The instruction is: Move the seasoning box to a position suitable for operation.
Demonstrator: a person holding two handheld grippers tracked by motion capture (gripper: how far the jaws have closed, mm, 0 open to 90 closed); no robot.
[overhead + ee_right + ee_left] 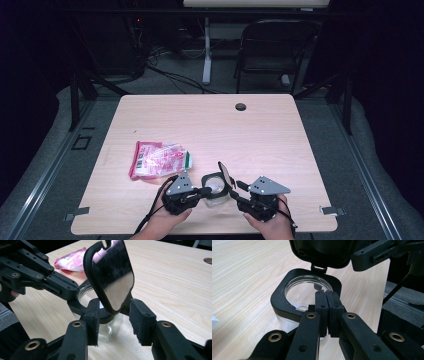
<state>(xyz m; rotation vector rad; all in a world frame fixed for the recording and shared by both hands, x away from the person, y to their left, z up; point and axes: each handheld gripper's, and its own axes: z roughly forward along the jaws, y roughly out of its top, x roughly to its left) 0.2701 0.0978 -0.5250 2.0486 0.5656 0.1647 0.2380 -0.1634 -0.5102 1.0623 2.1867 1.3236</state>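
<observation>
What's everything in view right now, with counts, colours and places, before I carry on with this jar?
jar: one, clear glass with a black square collar, near the front edge of the table between the two tools, looks empty.
lid: one, black rim with a shiny inner face, hinged to the jar's collar and standing open.
packet: one, pink and white with a green end, lying flat left of the jar, apart from it.
table: one, light wood, with a round hole near its far edge.
chair: one, black, on the floor beyond the table.
left tool: one, black, jaws shut at the jar's collar.
right tool: one, black, jaws apart on either side of the lid's lower edge.
hands: two, at the front edge.
</observation>
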